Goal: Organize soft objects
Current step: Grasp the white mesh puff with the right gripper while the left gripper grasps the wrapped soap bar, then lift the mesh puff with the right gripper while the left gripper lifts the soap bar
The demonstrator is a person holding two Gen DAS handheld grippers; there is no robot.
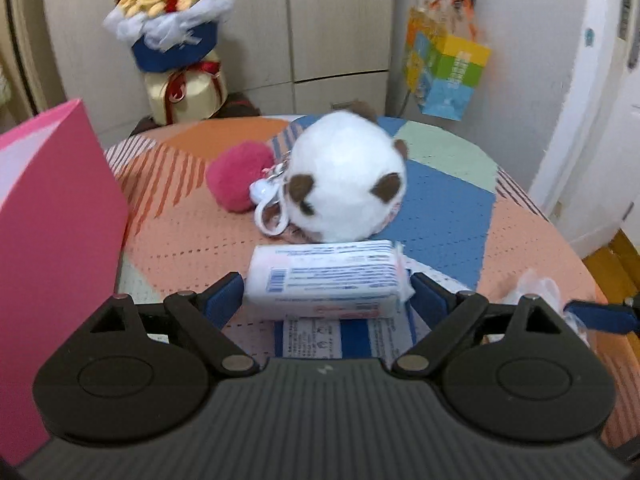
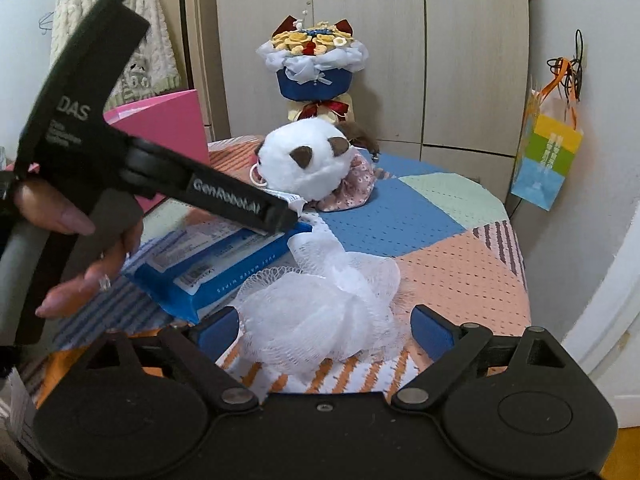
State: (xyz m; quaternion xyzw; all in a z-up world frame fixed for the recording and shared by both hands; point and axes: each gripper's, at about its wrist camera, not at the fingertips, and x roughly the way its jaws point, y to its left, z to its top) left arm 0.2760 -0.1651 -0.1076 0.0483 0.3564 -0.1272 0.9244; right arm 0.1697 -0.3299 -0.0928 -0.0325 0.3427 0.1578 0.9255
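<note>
My left gripper (image 1: 327,284) is open, its blue pads standing at either end of a white wrapped roll pack (image 1: 324,276) without pressing on it. That pack lies on a blue wet-wipes pack (image 1: 320,338) (image 2: 224,264). My right gripper (image 2: 324,316) is open around a white mesh bath puff (image 2: 320,316) on the cloth. One of its blue fingers (image 1: 600,316) shows at the right edge of the left wrist view. A white plush with brown ears (image 1: 344,176) (image 2: 304,162) sits mid-table, with a pink pompom (image 1: 240,176) and a white clip (image 1: 268,210) beside it.
A tall pink box (image 1: 56,220) (image 2: 160,128) stands at the table's left. The patchwork tablecloth (image 1: 444,208) covers a round table. Behind it are a flower bouquet (image 1: 176,40), cupboards and a hanging colourful paper bag (image 1: 444,68). A hand (image 2: 72,216) holds the left gripper's black body (image 2: 160,172).
</note>
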